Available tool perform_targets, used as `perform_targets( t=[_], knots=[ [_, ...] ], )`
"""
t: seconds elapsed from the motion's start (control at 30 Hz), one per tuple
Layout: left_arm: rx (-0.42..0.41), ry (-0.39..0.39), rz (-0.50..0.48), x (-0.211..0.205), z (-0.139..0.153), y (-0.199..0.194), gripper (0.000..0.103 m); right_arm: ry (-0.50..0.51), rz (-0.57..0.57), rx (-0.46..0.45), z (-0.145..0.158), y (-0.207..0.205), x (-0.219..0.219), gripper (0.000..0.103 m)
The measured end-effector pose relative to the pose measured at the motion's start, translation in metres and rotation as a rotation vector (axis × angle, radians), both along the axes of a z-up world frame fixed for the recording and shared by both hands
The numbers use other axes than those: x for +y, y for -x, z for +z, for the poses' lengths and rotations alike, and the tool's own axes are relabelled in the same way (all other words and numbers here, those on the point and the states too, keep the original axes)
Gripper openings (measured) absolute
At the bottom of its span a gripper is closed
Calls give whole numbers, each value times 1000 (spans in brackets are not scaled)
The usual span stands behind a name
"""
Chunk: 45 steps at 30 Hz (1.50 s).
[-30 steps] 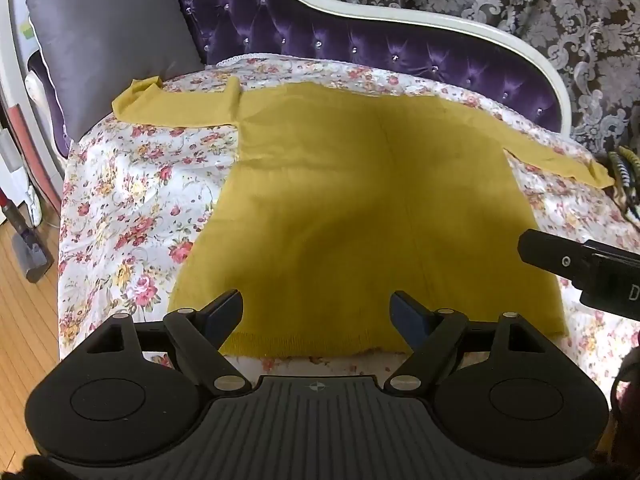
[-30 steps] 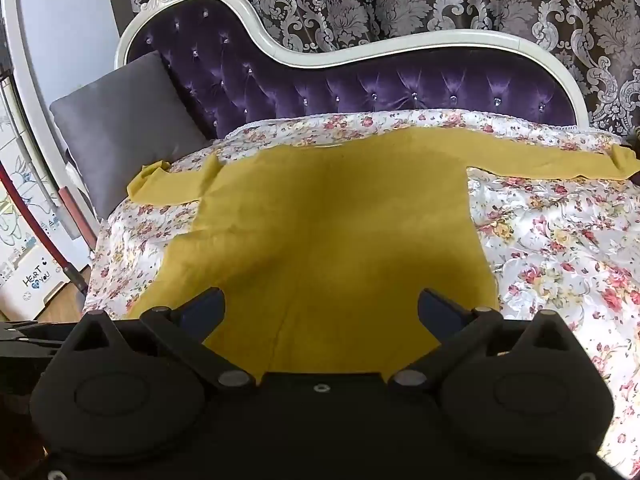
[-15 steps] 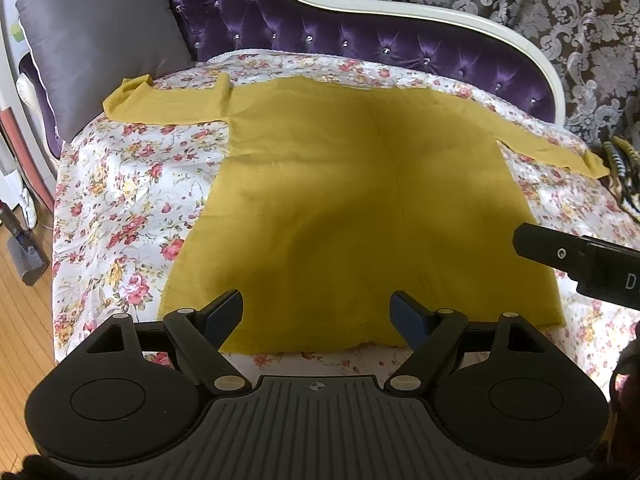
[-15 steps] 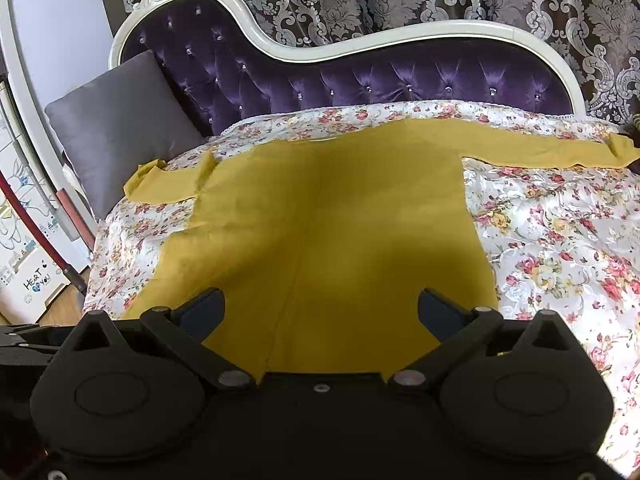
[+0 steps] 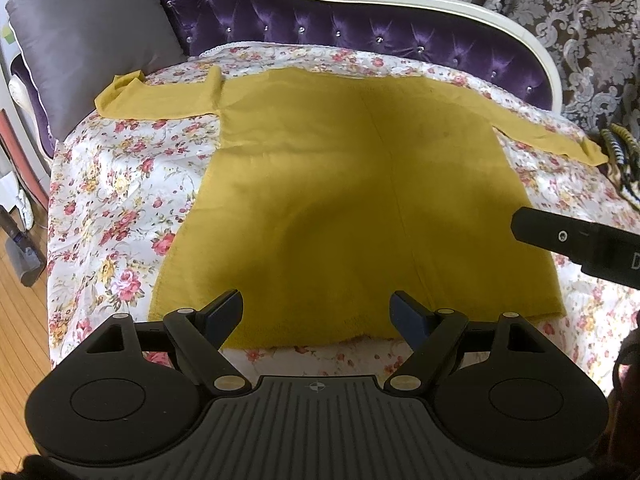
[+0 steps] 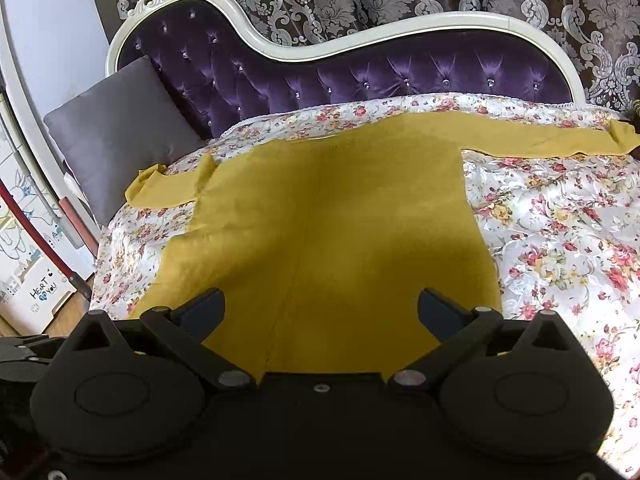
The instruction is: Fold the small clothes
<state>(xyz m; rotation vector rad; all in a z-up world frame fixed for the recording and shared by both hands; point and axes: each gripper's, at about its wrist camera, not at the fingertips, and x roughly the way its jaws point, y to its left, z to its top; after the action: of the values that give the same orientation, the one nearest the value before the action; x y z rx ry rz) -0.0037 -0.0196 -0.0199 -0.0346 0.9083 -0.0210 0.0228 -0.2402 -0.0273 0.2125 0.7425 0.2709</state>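
A mustard-yellow long-sleeved top (image 5: 352,200) lies spread flat on the floral bedcover (image 5: 116,216), both sleeves stretched out sideways. It also shows in the right wrist view (image 6: 332,216). My left gripper (image 5: 318,312) is open and empty, hovering above the top's near hem. My right gripper (image 6: 320,308) is open and empty, above the lower part of the top. The right gripper's body (image 5: 576,240) reaches into the left wrist view from the right edge.
A grey cushion (image 5: 88,36) leans at the bed's left end against the purple tufted backrest (image 6: 360,76). Patterned curtains hang behind. A striped cord (image 5: 618,152) lies at the right end. Wood floor (image 5: 16,320) and a vacuum lie left of the bed.
Both grippers have drawn back and risen a little from the top, so more of it and the bedcover shows. Jaws stayed open. The top has not moved.
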Motion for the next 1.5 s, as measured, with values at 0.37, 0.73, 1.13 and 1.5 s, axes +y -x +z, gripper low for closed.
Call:
perform_targets(
  t=[0.37, 0.73, 1.13, 1.5],
  knots=[
    [14, 4, -7, 0, -2, -3, 80, -13, -3, 0, 0, -3, 0, 102],
    [14, 4, -7, 1, -2, -3, 80, -12, 8, 6, 0, -5, 3, 102],
    [14, 3, 5, 5, -2, -8, 80, -16, 7, 19, -3, -7, 2, 102],
    [17, -1, 20, 7, 1, -20, 80, -30, 6, 34, -4, -16, -2, 102]
  ],
)
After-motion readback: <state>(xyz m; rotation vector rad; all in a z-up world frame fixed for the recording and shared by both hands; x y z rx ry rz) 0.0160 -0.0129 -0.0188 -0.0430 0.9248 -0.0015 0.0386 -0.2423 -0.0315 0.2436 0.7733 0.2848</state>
